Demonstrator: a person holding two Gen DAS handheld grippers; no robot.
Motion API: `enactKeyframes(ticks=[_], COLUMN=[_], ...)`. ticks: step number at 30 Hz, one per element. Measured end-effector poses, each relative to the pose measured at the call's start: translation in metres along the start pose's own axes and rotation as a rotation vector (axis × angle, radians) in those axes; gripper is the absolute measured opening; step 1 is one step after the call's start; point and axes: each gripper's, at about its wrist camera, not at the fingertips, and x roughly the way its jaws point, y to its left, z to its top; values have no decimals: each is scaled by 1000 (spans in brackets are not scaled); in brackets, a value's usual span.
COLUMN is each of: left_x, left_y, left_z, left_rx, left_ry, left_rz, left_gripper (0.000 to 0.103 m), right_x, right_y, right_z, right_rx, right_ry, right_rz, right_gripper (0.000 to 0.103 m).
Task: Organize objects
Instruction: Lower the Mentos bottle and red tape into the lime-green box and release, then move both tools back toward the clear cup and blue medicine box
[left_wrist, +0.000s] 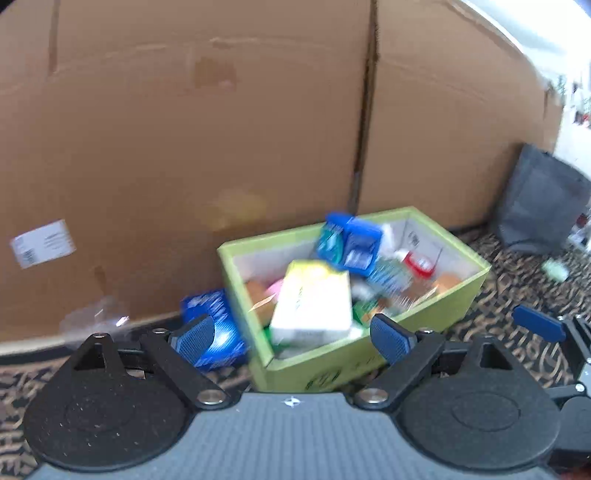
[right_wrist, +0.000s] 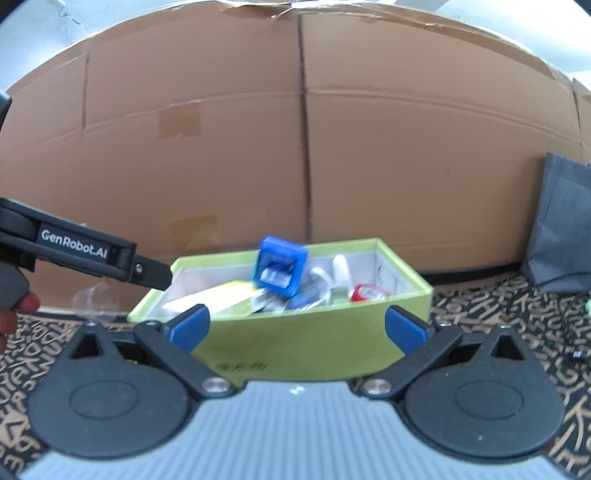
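Filling green box (left_wrist: 369, 365) seemed nearly done. Left gripper (left_wrist: 291, 332) and right gripper (right_wrist: 297, 328) both wide apart, empty. Next: grab blue pack (left_wrist: 216, 341) beside box.

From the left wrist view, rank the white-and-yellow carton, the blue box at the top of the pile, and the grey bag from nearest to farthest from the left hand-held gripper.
1. White-and-yellow carton: in the green box's near end, just beyond the left hand-held gripper.
2. Blue box: higher on the pile, toward the back.
3. Grey bag: far right, against the cardboard wall.
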Motion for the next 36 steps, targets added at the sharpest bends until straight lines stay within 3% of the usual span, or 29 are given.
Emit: enactKeyframes(ticks=[9, 19, 21, 26, 36], left_x=[-20, -28, -26, -29, -42], left_y=[33, 110, 126, 162, 219], left_z=[-36, -74, -81, -91, -92], left_rx=[-50, -210, -237, -296, -332], left_ry=[59, 103, 114, 118, 75], left_rz=[80, 116, 143, 178, 229], left_gripper=[94, 94, 94, 94, 94], right_x=[-12, -4, 2, 26, 116], right_y=[39, 92, 109, 154, 220], right_z=[-28, -41, -41, -37, -35], right_rx=[-18, -48, -73, -113, -141], right_ry=[86, 151, 157, 199, 339], right_rz=[87, 215, 238, 255, 189], right_gripper=[103, 103, 98, 84, 85])
